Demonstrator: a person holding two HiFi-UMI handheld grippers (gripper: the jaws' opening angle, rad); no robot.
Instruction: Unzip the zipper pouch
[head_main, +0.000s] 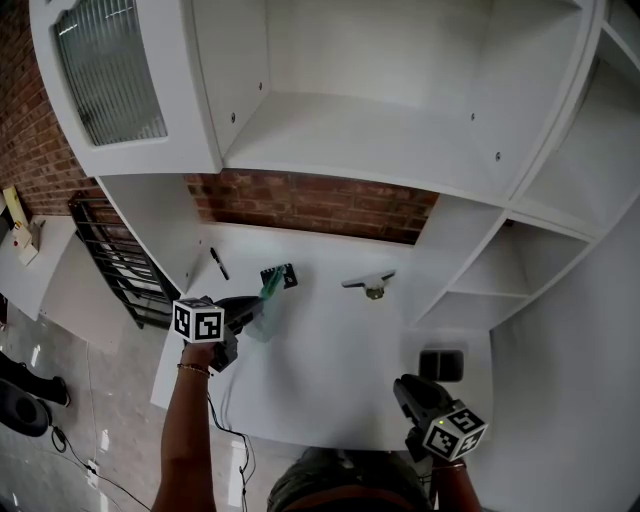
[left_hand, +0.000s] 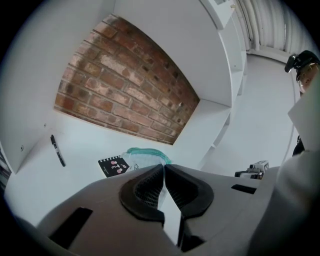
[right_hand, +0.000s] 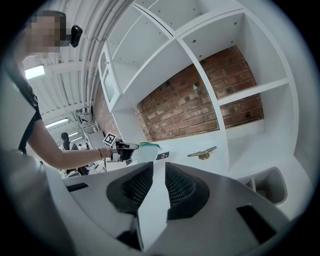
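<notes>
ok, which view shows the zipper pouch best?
Left gripper view: the zipper pouch is closest there, green zip edge clear, lower part behind the jaws. Head view shows it small and dim; right gripper view shows it far off.

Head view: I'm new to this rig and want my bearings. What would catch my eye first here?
The red brick back wall stands out against the white shelving unit around it. Below it, over the white desk, the left gripper pinches a clear pouch with a teal zipper. A small black spiral notebook lies just beyond it.
</notes>
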